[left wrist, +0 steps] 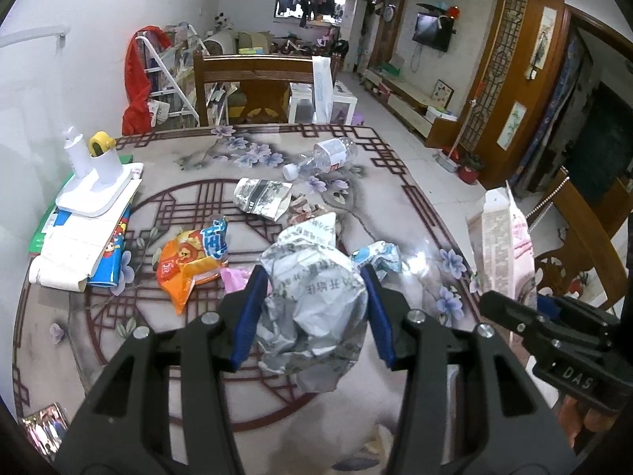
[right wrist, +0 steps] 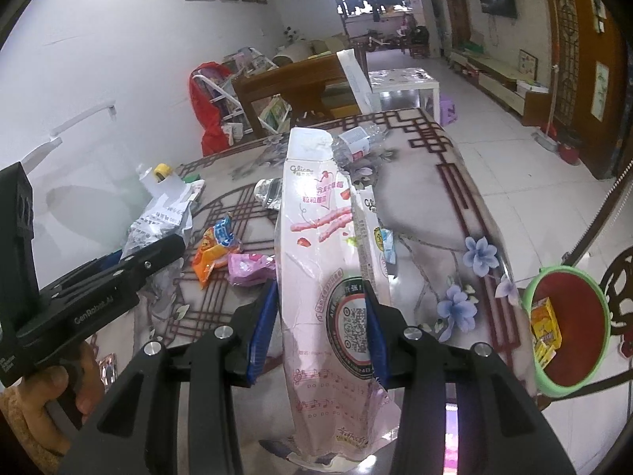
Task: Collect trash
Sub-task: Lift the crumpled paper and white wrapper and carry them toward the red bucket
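Trash held above the tabletop: left gripper (left wrist: 314, 308) clamps crumpled paper (left wrist: 312, 301); right gripper (right wrist: 320, 328) clamps a pink snack box (right wrist: 316, 261).

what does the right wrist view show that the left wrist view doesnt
Only the right wrist view shows the green-rimmed bin beside the table, with a yellow carton inside, and the hand holding the left gripper.

Only the left wrist view shows the stack of books under a white stand.

Both show the crumpled silver wrapper clamped in the left gripper, the pink snack box clamped in the right gripper, the orange packet and the plastic bottle.
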`<action>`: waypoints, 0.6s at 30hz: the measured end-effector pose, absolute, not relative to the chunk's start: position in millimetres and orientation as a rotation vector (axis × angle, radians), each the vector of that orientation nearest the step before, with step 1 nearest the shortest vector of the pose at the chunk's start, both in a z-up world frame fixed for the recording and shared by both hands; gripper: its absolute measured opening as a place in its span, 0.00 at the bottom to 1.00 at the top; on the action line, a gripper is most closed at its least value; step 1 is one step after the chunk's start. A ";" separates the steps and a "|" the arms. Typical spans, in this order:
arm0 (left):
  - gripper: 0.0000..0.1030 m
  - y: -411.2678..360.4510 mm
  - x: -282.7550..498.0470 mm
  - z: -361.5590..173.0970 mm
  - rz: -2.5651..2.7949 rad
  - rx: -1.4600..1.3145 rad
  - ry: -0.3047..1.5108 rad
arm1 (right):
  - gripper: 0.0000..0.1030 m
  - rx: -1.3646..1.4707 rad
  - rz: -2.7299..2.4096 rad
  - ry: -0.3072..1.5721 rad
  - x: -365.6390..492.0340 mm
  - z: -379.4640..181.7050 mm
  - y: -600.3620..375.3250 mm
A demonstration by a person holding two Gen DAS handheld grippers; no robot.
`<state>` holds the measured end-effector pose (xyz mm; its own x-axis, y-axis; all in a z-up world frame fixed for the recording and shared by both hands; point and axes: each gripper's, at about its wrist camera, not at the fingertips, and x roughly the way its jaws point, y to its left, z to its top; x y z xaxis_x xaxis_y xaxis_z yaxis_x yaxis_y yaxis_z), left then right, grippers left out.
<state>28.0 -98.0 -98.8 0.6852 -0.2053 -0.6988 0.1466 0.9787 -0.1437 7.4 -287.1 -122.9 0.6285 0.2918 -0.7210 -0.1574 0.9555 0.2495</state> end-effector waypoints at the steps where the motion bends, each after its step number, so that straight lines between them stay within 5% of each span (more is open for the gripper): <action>1: 0.45 -100.9 28.1 -98.1 -0.192 -0.081 0.790 | 0.39 0.167 0.263 0.852 8.6 -121.7 -290.7; 18: 0.45 -165.4 27.8 -86.0 -0.184 -0.061 0.778 | 0.40 0.181 0.258 0.844 13.5 -112.7 -365.4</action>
<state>27.8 -165.4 -86.0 0.6972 -0.1875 -0.6919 0.1422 0.9822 -0.1228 13.5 -365.4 -112.7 0.6366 0.2958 -0.7122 -0.1529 0.9536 0.2594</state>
